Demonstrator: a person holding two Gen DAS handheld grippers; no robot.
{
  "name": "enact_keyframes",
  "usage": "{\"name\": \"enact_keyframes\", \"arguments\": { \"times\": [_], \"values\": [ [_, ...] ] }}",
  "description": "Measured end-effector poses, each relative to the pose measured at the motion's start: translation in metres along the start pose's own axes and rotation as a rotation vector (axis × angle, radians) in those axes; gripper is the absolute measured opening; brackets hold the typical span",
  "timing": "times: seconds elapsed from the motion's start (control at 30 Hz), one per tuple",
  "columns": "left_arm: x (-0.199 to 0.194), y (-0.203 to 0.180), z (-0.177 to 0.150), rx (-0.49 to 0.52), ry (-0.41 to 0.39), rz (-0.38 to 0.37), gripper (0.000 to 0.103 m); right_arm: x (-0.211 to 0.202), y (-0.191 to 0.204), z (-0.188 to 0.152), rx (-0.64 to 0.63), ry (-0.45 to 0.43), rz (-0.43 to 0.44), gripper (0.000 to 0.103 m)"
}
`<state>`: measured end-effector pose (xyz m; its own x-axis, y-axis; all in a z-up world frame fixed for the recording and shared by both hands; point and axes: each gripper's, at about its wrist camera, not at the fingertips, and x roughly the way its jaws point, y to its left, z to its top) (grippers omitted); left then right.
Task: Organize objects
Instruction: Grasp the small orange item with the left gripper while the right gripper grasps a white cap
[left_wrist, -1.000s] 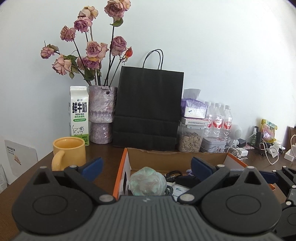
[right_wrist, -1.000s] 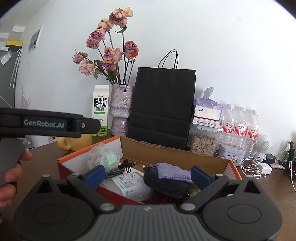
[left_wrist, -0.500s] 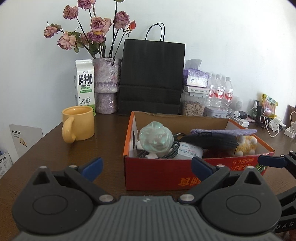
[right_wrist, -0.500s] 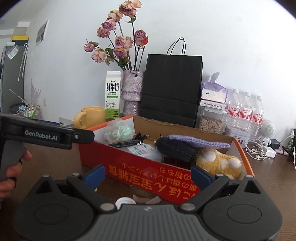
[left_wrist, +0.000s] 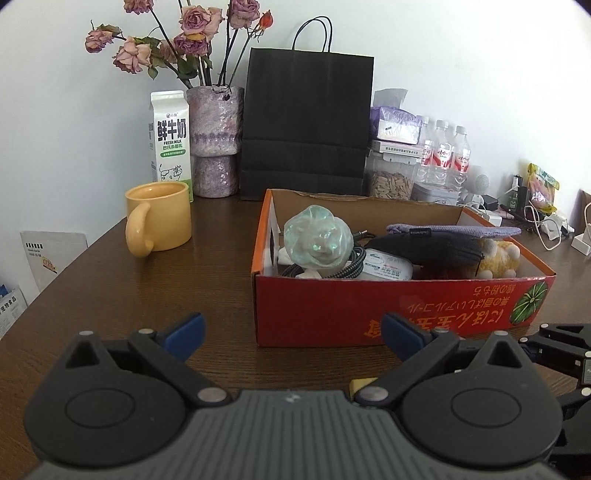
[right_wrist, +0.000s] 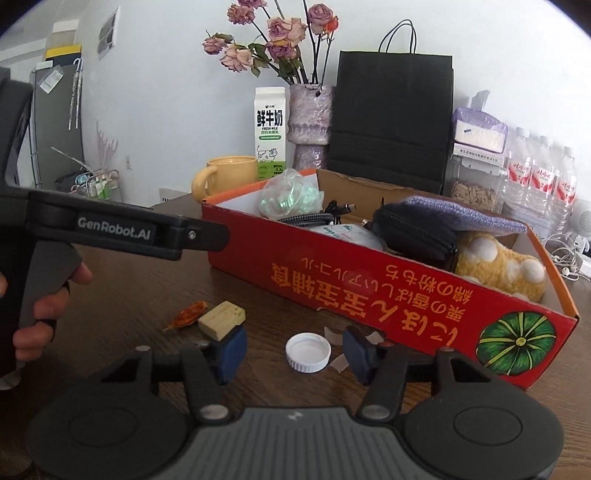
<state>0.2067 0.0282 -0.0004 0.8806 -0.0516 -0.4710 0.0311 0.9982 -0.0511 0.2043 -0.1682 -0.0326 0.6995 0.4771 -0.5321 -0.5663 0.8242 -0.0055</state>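
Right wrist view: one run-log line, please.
right gripper: closing around white cap, not touching | left gripper: open, empty | red box: full

One red box (right_wrist: 369, 291), one bottle cap (right_wrist: 308, 352), three water bottles (left_wrist: 445, 155), one mug (left_wrist: 159, 218).

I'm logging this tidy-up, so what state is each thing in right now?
Red box: open-topped, full of items.
White bottle cap: loose on the table, between the right claw's pads, not pressed.
Right claw: closing around the cap.
Left claw: open, empty.
Yellow mug: upright, contents not visible.
Milk carton: upright, closed.
Black paper bag: standing upright.
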Motion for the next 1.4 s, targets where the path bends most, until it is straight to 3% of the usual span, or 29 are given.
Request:
{"name": "enact_keyframes", "arguments": {
  "times": [0.27, 0.63, 0.7, 0.77, 0.87, 0.93, 1.1, 1.2, 1.27, 1.33, 1.4],
  "values": [
    [0.004, 0.004, -0.006, -0.016, 0.046, 0.001, 0.103, 0.015, -0.005, 0.001, 0.044, 0.074, -0.011, 0.048],
    [0.003, 0.008, -0.009, -0.042, 0.073, 0.013, 0.103, 0.017, -0.004, 0.002, 0.038, 0.076, -0.033, 0.043],
    [0.001, 0.009, -0.010, -0.045, 0.078, 0.010, 0.103, 0.017, -0.004, 0.002, 0.035, 0.076, -0.038, 0.040],
    [-0.001, 0.010, -0.012, -0.041, 0.090, 0.006, 0.103, 0.016, -0.004, 0.002, 0.038, 0.071, -0.043, 0.029],
    [-0.003, 0.011, -0.017, -0.022, 0.123, -0.009, 0.103, 0.014, -0.005, 0.002, 0.041, 0.058, -0.037, 0.027],
    [-0.005, 0.010, -0.021, -0.003, 0.143, -0.019, 0.097, 0.012, -0.002, 0.002, 0.030, 0.037, -0.038, 0.027],
    [-0.003, 0.004, -0.028, 0.037, 0.198, -0.045, 0.063, 0.004, 0.001, 0.001, 0.016, -0.019, -0.055, 0.027],
    [-0.001, 0.001, -0.030, 0.053, 0.203, -0.055, 0.055, 0.001, 0.000, 0.002, 0.022, -0.030, -0.059, 0.027],
    [0.000, -0.001, -0.031, 0.056, 0.198, -0.070, 0.044, -0.001, 0.000, 0.002, 0.021, -0.037, -0.060, 0.027],
    [0.002, -0.005, -0.030, 0.066, 0.194, -0.081, 0.018, -0.002, 0.001, 0.001, 0.019, -0.041, -0.059, 0.027],
    [0.002, -0.006, -0.030, 0.061, 0.193, -0.114, 0.013, -0.004, 0.001, 0.001, 0.016, -0.048, -0.058, 0.027]
  ]
}}
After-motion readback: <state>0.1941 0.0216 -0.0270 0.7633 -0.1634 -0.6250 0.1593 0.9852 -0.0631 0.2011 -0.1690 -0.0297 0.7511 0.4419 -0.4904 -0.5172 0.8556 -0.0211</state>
